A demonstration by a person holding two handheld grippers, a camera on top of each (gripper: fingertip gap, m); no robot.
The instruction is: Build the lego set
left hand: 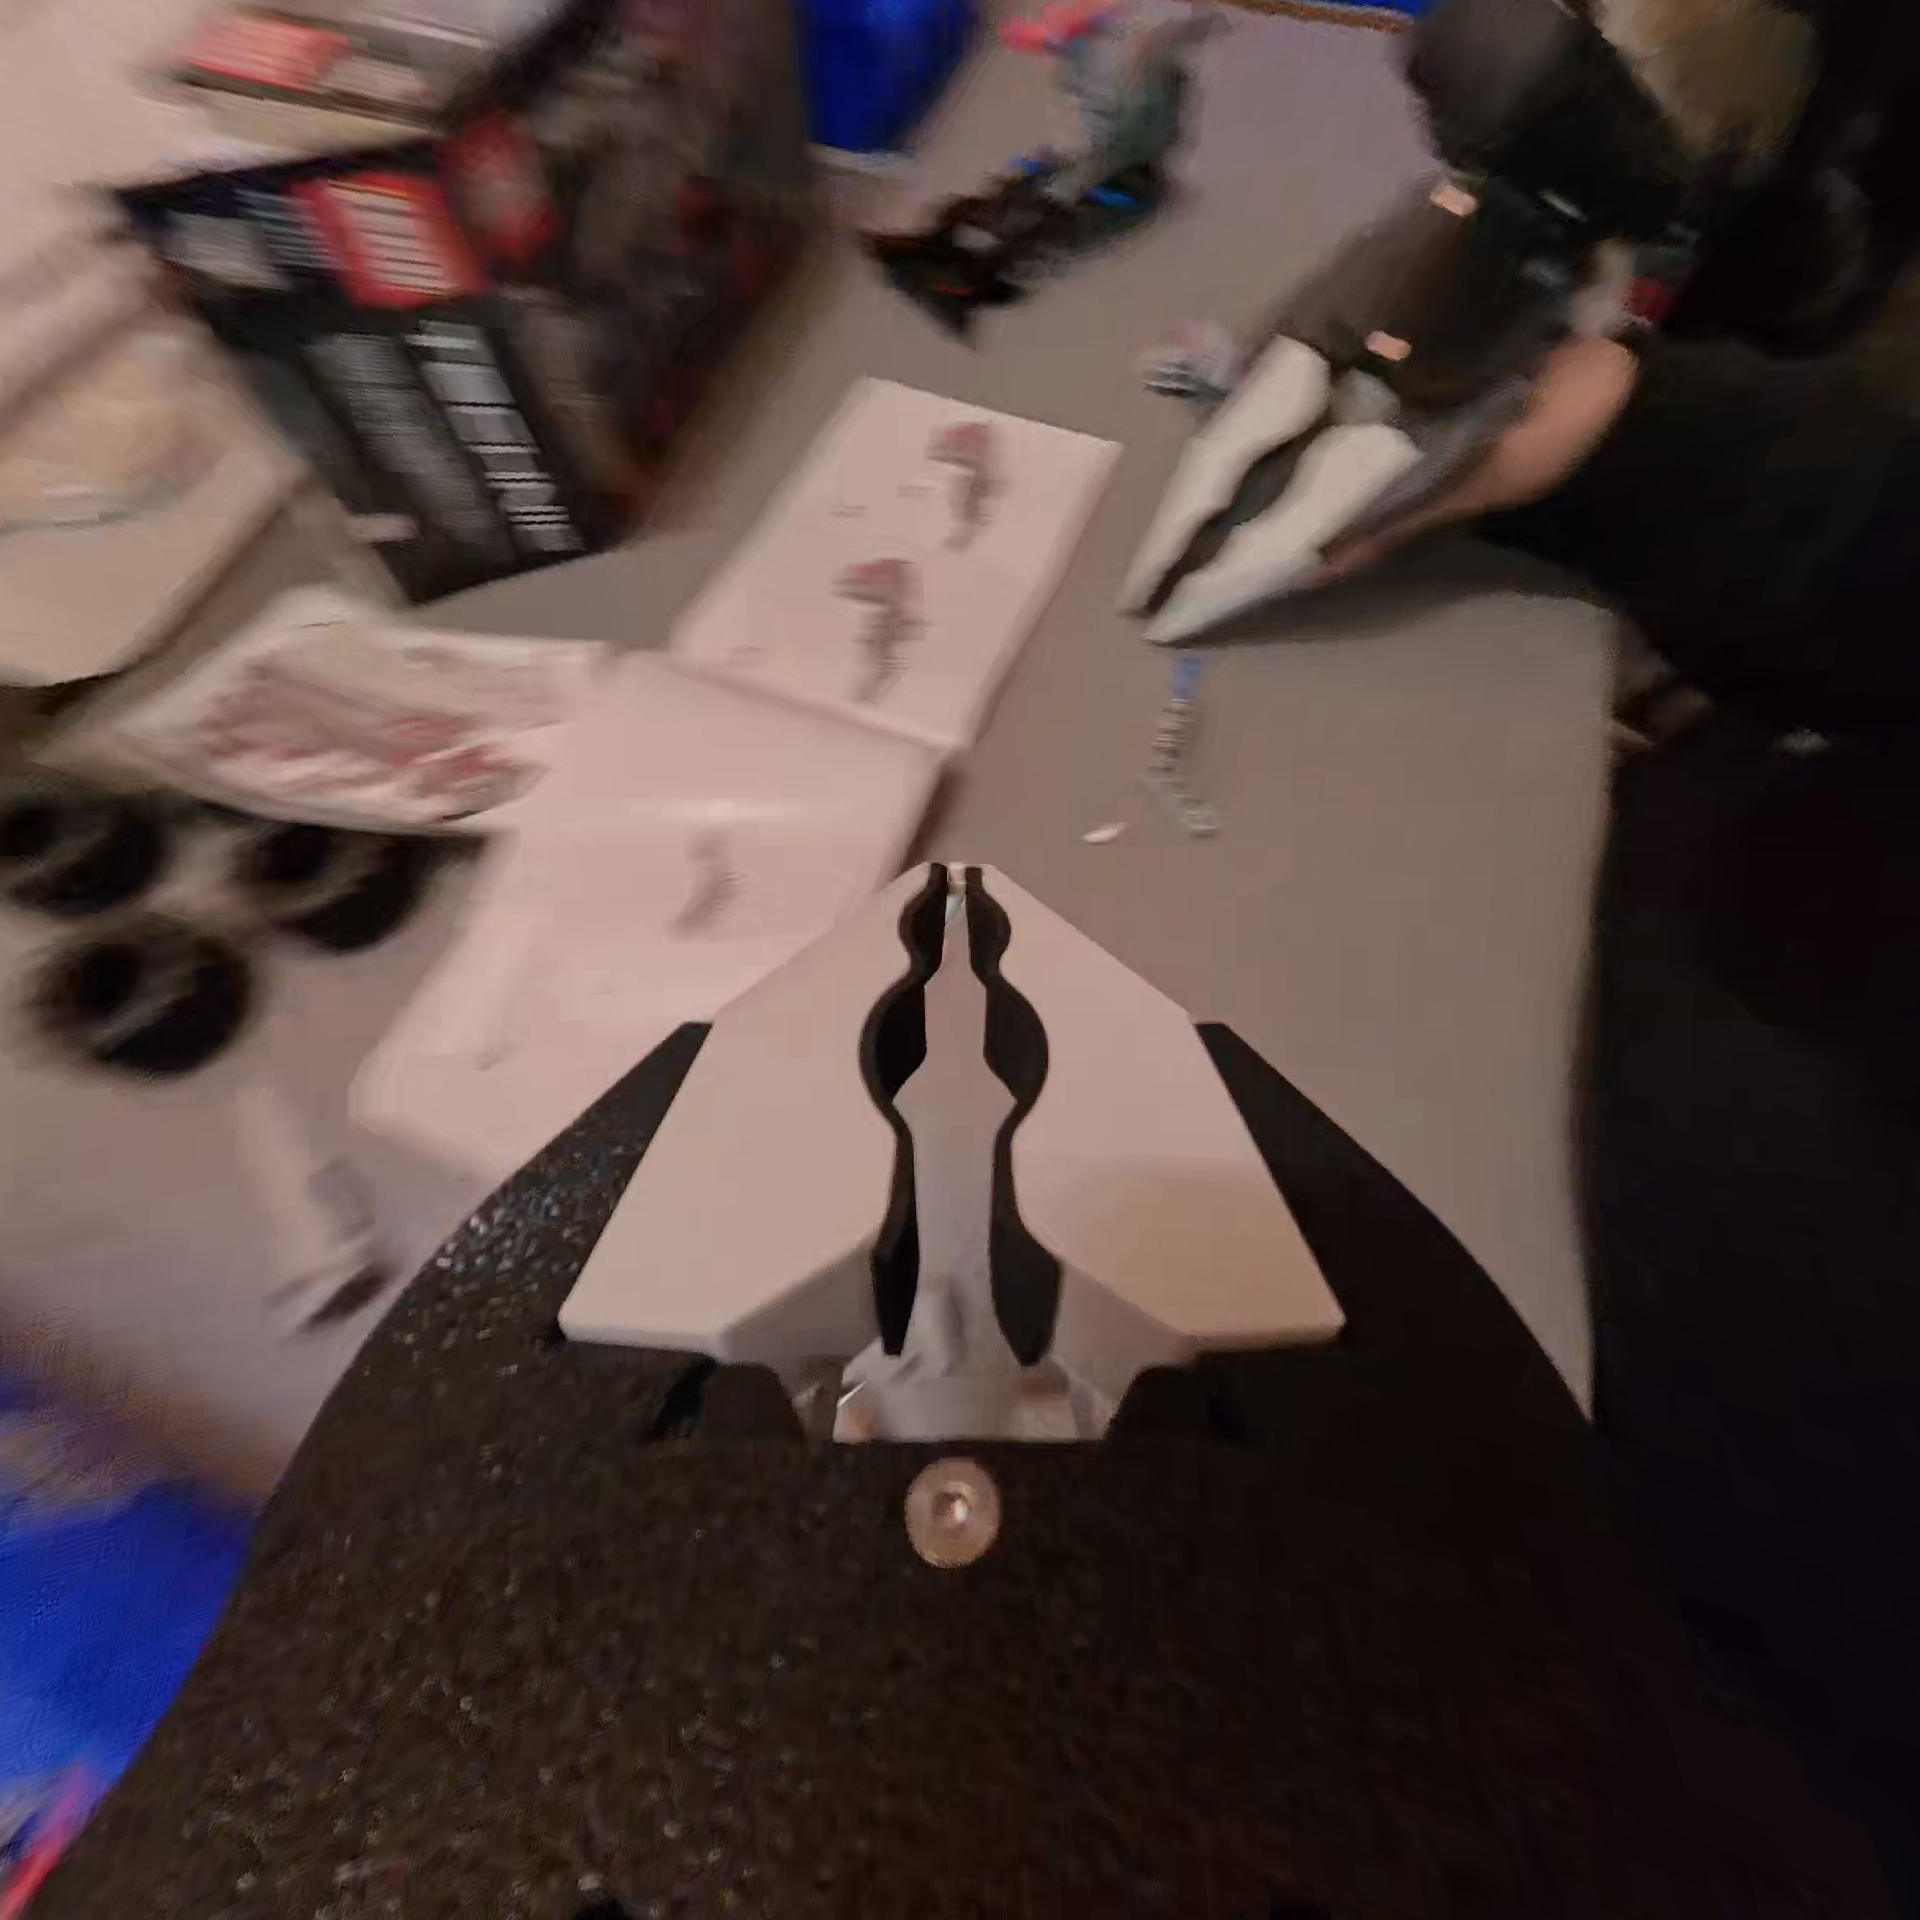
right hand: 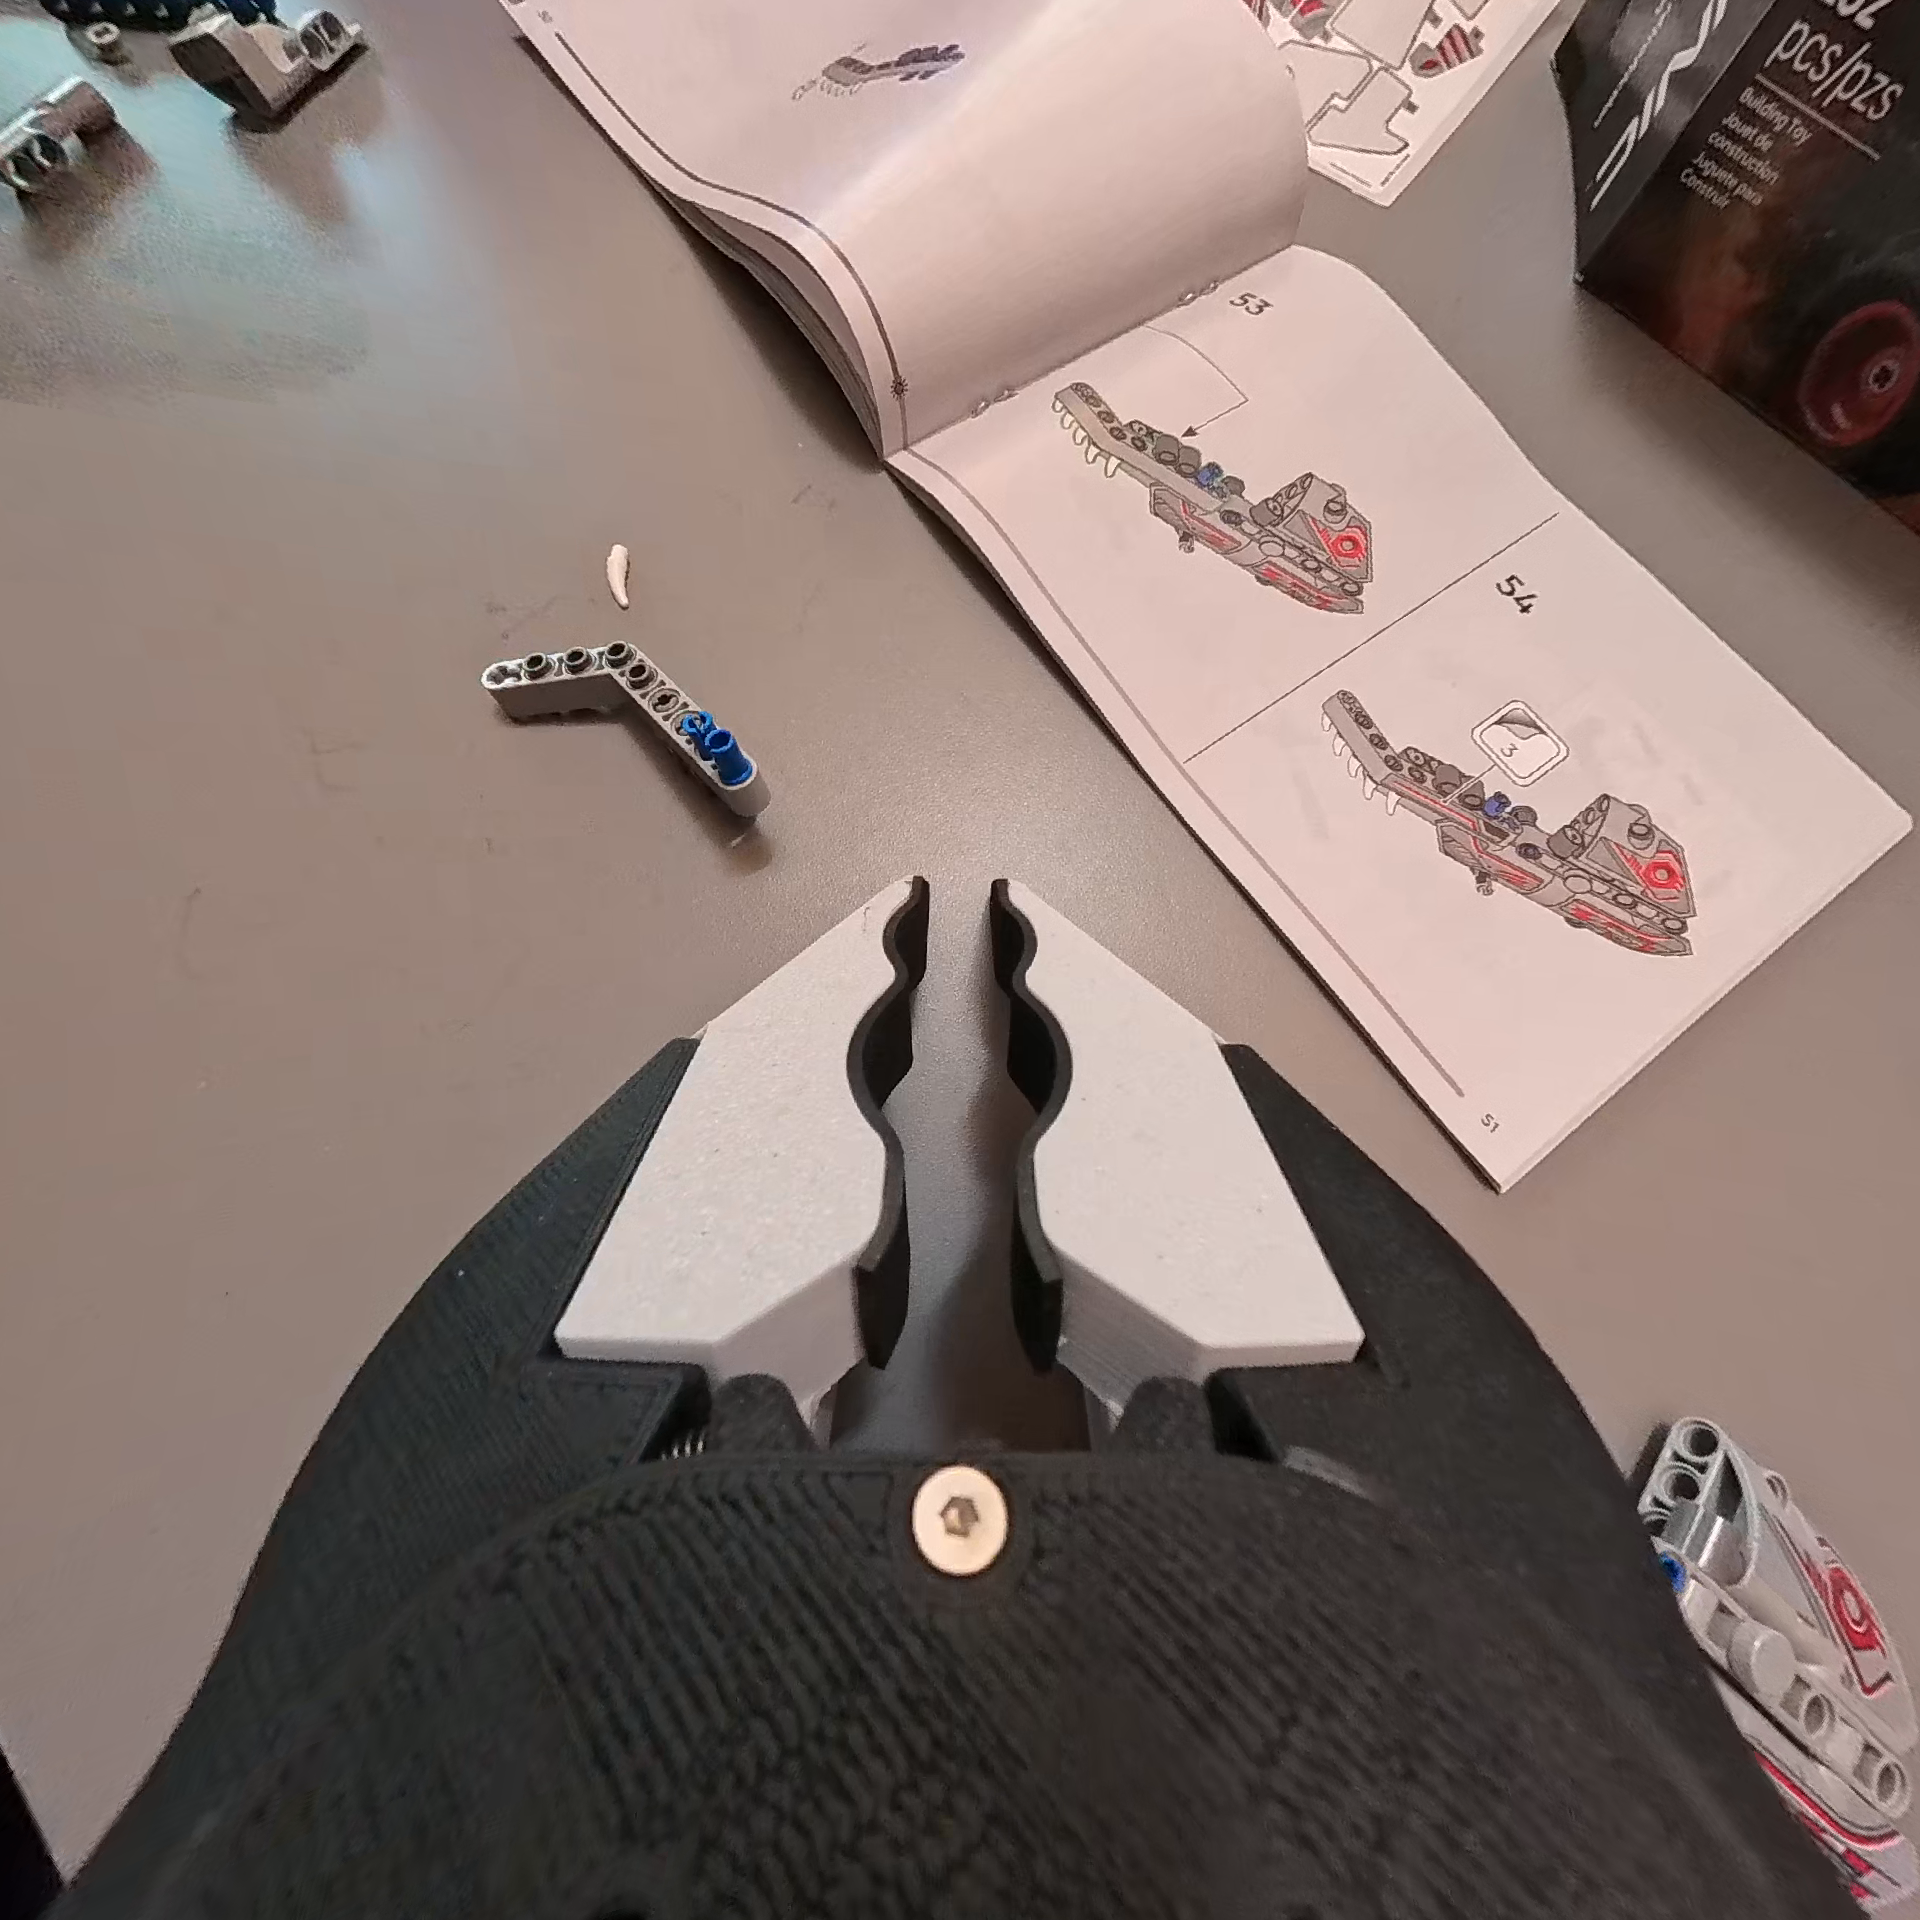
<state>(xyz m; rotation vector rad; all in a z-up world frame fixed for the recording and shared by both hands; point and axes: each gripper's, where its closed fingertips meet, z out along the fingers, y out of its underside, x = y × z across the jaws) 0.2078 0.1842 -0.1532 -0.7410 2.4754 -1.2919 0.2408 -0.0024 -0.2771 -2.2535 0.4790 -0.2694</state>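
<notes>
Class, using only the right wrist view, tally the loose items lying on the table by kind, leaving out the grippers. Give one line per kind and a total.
Open instruction booklet: 1
Dark box: 1
Bent grey beam with a blue pin: 1
Small white tooth piece: 1
Grey and red built section, lower right: 1
Grey connector pieces, top left: 2 at least
Total: 7

Hobby tabletop, grey table [right hand: 312, 416], open instruction booklet [right hand: 1351, 675], toy box [right hand: 1766, 208], loose bricks
</notes>
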